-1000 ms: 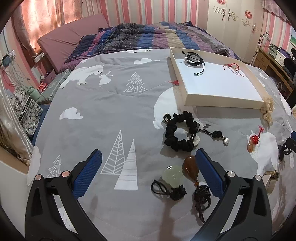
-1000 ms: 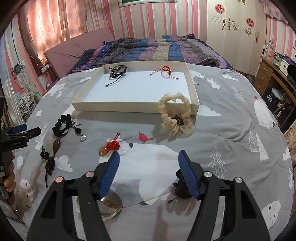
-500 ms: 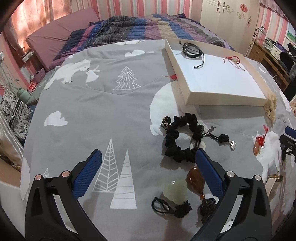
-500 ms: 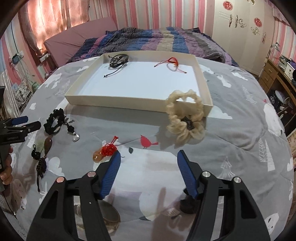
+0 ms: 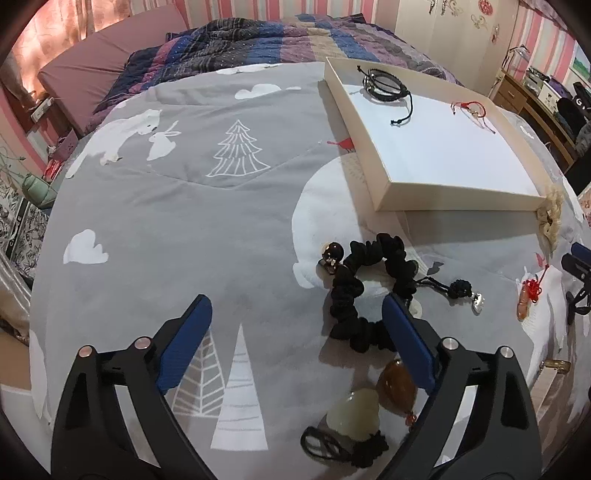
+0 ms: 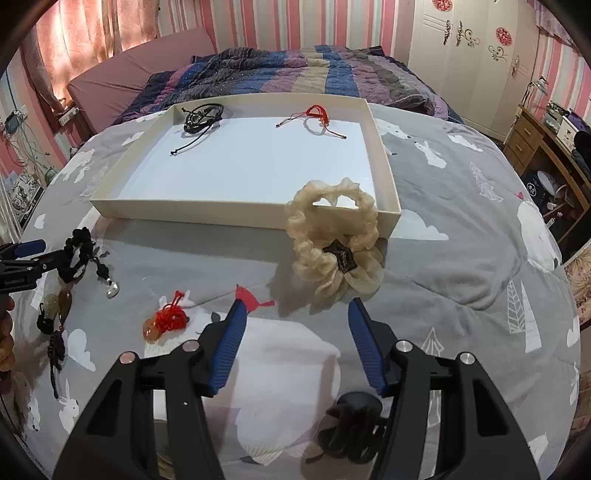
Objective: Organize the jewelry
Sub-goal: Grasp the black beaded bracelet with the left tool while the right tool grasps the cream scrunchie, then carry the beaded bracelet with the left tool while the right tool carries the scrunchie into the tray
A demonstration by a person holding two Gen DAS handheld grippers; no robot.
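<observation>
On the bed, the left claw (image 5: 295, 332) is closing above the grey quilt (image 5: 184, 221) beside a black scrunchie (image 5: 369, 291), holding nothing. Near the beige scrunchie (image 6: 334, 245), which leans on the white tray (image 6: 243, 212), the empty right claw (image 6: 293, 339) is closing too.

— Spread across the bed: a grey quilt (image 6: 461, 236) printed with white trees, clouds, rabbits and a red bird.
— Bunched behind it?
— A striped blanket (image 6: 295, 70) in blue, purple and tan, beside a mauve mattress (image 6: 122, 81) propped at the left.
— Along the walls?
— Pink-striped wallpaper (image 6: 258, 18), pink curtains (image 6: 81, 33) at the left, a white wardrobe (image 6: 476, 55) with red ornaments, a wooden desk (image 6: 546, 147) at the right edge.
</observation>
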